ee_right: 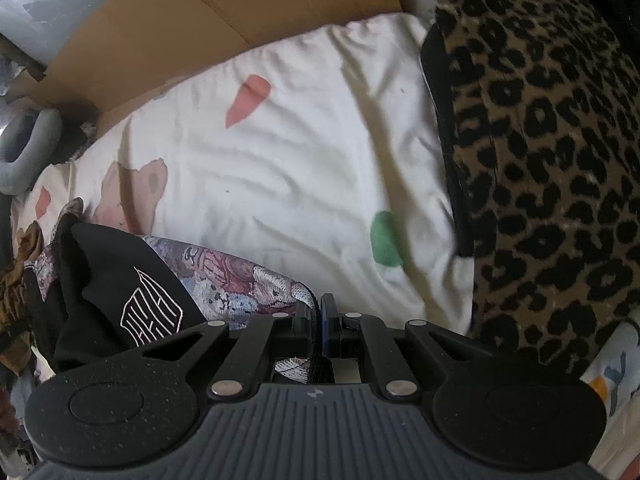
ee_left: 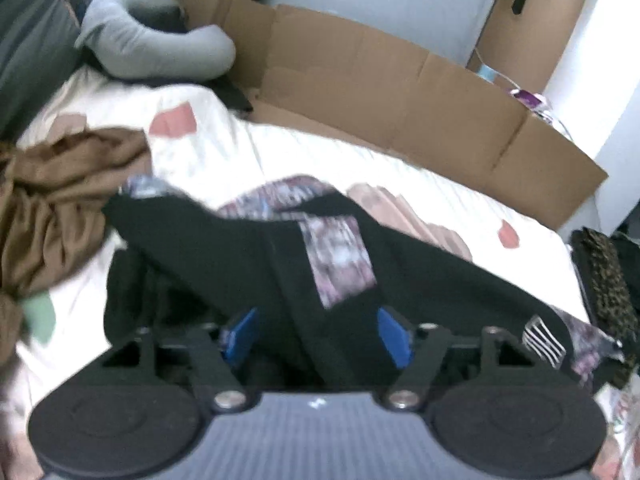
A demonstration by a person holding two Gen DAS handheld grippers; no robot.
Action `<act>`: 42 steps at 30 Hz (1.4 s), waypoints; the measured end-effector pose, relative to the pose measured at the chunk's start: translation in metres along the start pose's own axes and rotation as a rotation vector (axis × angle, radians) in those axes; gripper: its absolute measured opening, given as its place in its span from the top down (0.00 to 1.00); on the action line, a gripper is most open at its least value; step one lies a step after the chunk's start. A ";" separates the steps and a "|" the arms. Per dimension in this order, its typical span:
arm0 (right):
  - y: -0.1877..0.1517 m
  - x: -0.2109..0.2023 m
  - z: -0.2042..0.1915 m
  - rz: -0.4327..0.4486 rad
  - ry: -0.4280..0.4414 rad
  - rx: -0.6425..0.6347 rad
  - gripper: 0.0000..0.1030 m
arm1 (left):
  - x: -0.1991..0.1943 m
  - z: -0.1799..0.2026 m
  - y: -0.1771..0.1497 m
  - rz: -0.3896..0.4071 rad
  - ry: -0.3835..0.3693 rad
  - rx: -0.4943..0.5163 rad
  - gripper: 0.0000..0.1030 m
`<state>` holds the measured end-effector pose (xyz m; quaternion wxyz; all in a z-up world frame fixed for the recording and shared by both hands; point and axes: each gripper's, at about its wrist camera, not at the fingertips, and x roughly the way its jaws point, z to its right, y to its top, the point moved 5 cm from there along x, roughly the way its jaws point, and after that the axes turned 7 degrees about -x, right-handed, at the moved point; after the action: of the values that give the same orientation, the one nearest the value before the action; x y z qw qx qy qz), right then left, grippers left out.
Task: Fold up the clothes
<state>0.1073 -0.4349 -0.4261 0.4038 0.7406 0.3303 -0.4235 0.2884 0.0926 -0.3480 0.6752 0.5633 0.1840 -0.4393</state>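
Garment: black hoodie [ee_left: 224, 248] with patterned lining, unfolded, mid-bed [ee_left: 320, 160].
Left tool [ee_left: 316, 332]: spread wide, black cloth between, not gripped.
Right tool [ee_right: 320, 320]: clamped on hoodie's edge.
Waiting: crumpled brown garment [ee_left: 52, 200], left edge.
Progress: early, no fold visible.

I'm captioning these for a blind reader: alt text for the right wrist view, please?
The right gripper is shut on the edge of a black garment with a patterned lining, held over a white bedsheet. A leopard-print cloth lies to the right, cardboard behind.
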 end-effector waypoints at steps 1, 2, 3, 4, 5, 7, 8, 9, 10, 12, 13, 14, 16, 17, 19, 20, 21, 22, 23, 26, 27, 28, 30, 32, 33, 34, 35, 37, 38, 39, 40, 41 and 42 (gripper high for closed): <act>-0.001 0.001 0.000 -0.006 0.002 -0.001 0.98 | 0.009 0.004 0.004 0.003 -0.001 0.004 0.30; -0.001 0.002 0.000 -0.012 0.003 -0.004 0.97 | 0.017 0.006 0.009 0.004 -0.002 0.005 0.30; -0.001 0.003 0.000 -0.017 0.004 -0.010 0.97 | 0.024 0.008 0.010 0.004 0.001 0.003 0.30; -0.001 0.003 0.000 -0.020 0.004 -0.014 0.97 | 0.033 0.014 0.008 0.005 0.010 -0.001 0.30; -0.002 0.004 0.000 -0.023 0.006 -0.017 0.97 | 0.040 0.015 0.007 0.005 0.018 -0.005 0.29; -0.003 0.004 0.001 -0.030 0.011 -0.022 0.97 | 0.050 0.010 0.010 -0.001 0.022 -0.017 0.29; -0.004 0.005 0.001 -0.033 0.013 -0.025 0.96 | 0.053 0.010 0.011 -0.010 0.016 -0.025 0.30; -0.005 0.005 0.001 -0.038 0.012 -0.030 0.96 | 0.057 0.010 0.012 -0.018 0.011 -0.032 0.32; -0.007 0.006 0.001 -0.042 0.009 -0.036 0.96 | 0.061 0.009 0.013 -0.026 0.005 -0.039 0.33; -0.010 0.008 0.000 -0.050 0.007 -0.044 0.95 | 0.063 0.010 0.015 -0.035 -0.012 -0.055 0.49; -0.011 0.009 0.000 -0.053 0.008 -0.045 0.95 | 0.063 0.011 0.015 -0.041 -0.021 -0.063 0.58; -0.012 0.009 0.000 -0.052 0.009 -0.044 0.95 | 0.064 0.011 0.015 -0.056 -0.026 -0.069 0.80; -0.013 0.009 0.000 -0.048 0.013 -0.041 0.95 | 0.062 0.011 0.014 -0.075 -0.026 -0.077 0.95; -0.013 0.009 0.000 -0.046 0.015 -0.040 0.95 | 0.057 0.011 0.013 -0.073 -0.022 -0.079 0.95; -0.014 0.008 0.001 -0.042 0.023 -0.037 0.95 | 0.043 0.010 0.014 -0.061 -0.008 -0.080 0.96; -0.015 0.007 0.001 -0.041 0.028 -0.036 0.95 | 0.034 0.008 0.014 -0.056 -0.002 -0.081 0.96; -0.016 0.006 0.002 -0.040 0.032 -0.035 0.95 | 0.025 0.006 0.013 -0.051 0.004 -0.081 0.96; -0.017 0.005 0.002 -0.038 0.036 -0.034 0.95 | 0.014 0.005 0.012 -0.047 0.010 -0.079 0.96; -0.018 0.004 0.002 -0.036 0.042 -0.032 0.95 | 0.004 0.003 0.011 -0.046 0.014 -0.077 0.96; -0.020 0.002 0.001 -0.029 0.055 -0.032 0.95 | -0.024 -0.004 0.007 -0.042 0.031 -0.077 0.96; -0.020 0.001 0.001 -0.027 0.056 -0.035 0.95 | -0.034 -0.006 0.006 -0.040 0.037 -0.079 0.96; -0.021 0.000 0.000 -0.025 0.056 -0.038 0.95 | -0.044 -0.009 0.005 -0.036 0.043 -0.084 0.96; -0.021 -0.002 -0.003 -0.023 0.055 -0.044 0.96 | -0.063 -0.011 0.001 -0.031 0.056 -0.093 0.96; -0.023 -0.005 -0.006 -0.021 0.053 -0.052 0.96 | -0.082 -0.014 -0.003 -0.027 0.068 -0.102 0.96; -0.023 -0.006 -0.007 -0.021 0.053 -0.053 0.96 | -0.091 -0.015 -0.005 -0.026 0.074 -0.107 0.96; -0.024 -0.009 -0.009 -0.019 0.056 -0.051 0.96 | -0.100 -0.015 -0.007 -0.028 0.078 -0.111 0.97; -0.024 -0.012 -0.010 -0.018 0.059 -0.048 0.96 | -0.109 -0.015 -0.010 -0.030 0.081 -0.114 0.97; -0.025 -0.017 -0.013 -0.016 0.066 -0.044 0.96 | -0.128 -0.013 -0.017 -0.031 0.087 -0.116 0.97; -0.025 -0.020 -0.016 -0.015 0.071 -0.046 0.96 | -0.137 -0.012 -0.021 -0.032 0.091 -0.117 0.97; -0.027 -0.024 -0.018 -0.014 0.077 -0.046 0.96 | -0.146 -0.011 -0.025 -0.033 0.094 -0.121 0.97; -0.028 -0.027 -0.020 -0.013 0.083 -0.044 0.96 | -0.155 -0.011 -0.030 -0.034 0.098 -0.127 0.97; -0.030 -0.031 -0.022 -0.011 0.088 -0.043 0.96 | -0.165 -0.010 -0.035 -0.034 0.103 -0.133 0.97; -0.032 -0.034 -0.024 -0.009 0.093 -0.041 0.96 | -0.174 -0.010 -0.039 -0.036 0.108 -0.138 0.97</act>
<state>0.0751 -0.4043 -0.3978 0.4013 0.7496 0.3608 -0.3833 0.1646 0.1694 -0.2455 0.6935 0.5350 0.2598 -0.4067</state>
